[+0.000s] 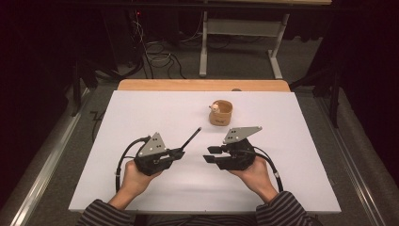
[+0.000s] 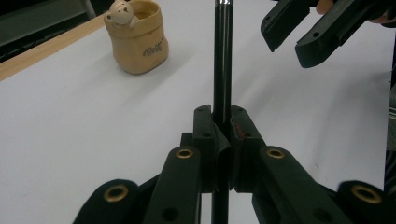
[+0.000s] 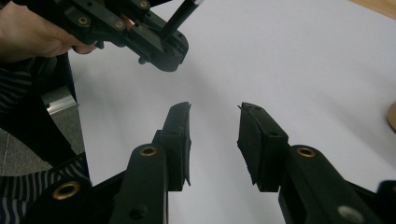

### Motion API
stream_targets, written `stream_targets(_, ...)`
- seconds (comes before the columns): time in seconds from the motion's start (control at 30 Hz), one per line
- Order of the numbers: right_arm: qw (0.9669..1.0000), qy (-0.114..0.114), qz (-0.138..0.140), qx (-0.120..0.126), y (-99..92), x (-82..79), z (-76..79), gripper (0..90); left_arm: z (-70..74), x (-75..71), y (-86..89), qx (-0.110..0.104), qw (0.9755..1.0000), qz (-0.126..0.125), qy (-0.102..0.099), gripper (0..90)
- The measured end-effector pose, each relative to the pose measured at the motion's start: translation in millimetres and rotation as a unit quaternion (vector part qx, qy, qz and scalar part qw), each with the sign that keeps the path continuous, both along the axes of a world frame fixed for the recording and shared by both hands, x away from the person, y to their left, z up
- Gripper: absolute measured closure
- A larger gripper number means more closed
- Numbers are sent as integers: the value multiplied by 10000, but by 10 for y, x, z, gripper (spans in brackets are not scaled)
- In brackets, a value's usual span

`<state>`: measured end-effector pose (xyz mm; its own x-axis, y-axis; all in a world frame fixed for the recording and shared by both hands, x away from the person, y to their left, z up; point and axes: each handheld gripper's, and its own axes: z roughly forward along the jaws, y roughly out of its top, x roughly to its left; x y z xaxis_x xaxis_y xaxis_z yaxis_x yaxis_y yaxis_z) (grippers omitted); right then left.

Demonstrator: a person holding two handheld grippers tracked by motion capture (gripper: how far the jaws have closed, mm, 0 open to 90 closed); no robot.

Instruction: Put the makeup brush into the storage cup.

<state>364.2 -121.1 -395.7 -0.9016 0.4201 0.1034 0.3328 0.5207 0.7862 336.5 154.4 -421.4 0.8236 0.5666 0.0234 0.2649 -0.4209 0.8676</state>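
Left hand-held gripper (image 1: 178,152) clamps black rod (image 1: 190,139).
Right hand-held gripper (image 1: 210,154) jaws partly apart, empty, just beside rod; tan pot (image 1: 221,113) beyond both.

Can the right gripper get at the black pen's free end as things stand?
Probably yes. The right gripper is open and empty, and only bare white table lies between it and the thin black pen clamped in the left gripper.

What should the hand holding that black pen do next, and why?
Probably carry the pen forward to the little tan pot and tip it in. The left claw is shut on the pen, whose tip already aims that way; the right claw stands open with nothing in it.
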Motion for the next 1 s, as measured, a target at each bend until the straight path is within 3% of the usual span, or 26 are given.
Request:
stream_targets(0.5,9997,62,40,218,41,25,8,675,-33,7,-170,78,9997,-211,3,834)
stream_targets(1.0,9993,188,116,289,127,90,5,690,-88,45,-254,125,9996,-263,63,833)
